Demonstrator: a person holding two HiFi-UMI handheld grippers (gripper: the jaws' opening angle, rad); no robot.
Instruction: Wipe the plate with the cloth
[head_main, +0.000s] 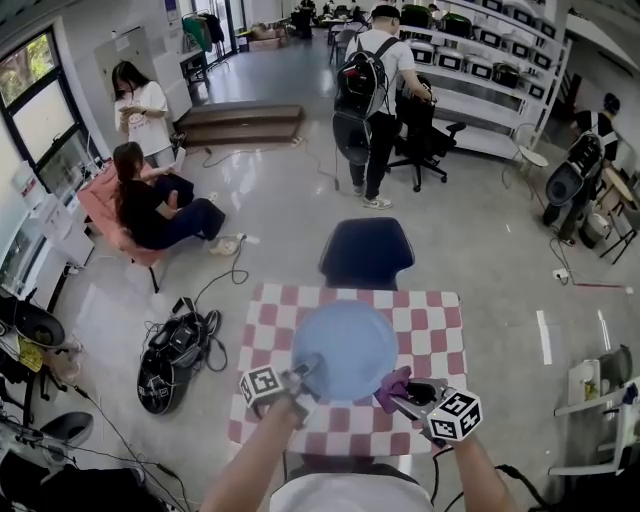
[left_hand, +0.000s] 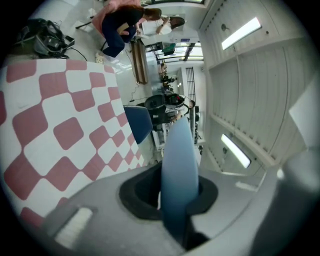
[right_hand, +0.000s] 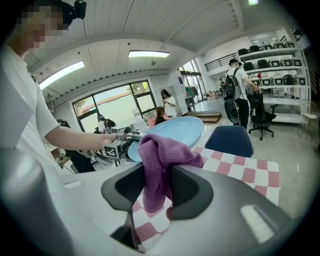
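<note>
- The pale blue plate (head_main: 345, 350) sits over the middle of the red-and-white checked worktop (head_main: 430, 320). In the right gripper view it looks tilted and raised off the surface.
- The left gripper (head_main: 303, 374) holds the plate at its near-left rim. In the left gripper view the jaws are closed on the rim, with the plate (left_hand: 179, 165) seen edge-on between them.
- The person's left forearm (head_main: 250, 460) rises bare from the bottom edge and angles up and right toward that gripper. The gripper's marker cube (head_main: 261, 384) lies just left of the jaws.
- The purple cloth (head_main: 393, 386) is bunched at the plate's near-right rim. Whether it touches the rim or is only just beside it cannot be told.
- The right gripper (right_hand: 159, 186) pinches the cloth (right_hand: 161, 162) between narrowly set jaws. A fold of it hangs below them and a rounded wad stands above.
- The right forearm (head_main: 480, 475) comes in from the lower right, with its marker cube (head_main: 452, 415) turned toward the camera.
- A dark blue chair (head_main: 366, 250) stands at the far side of the worktop.
</note>
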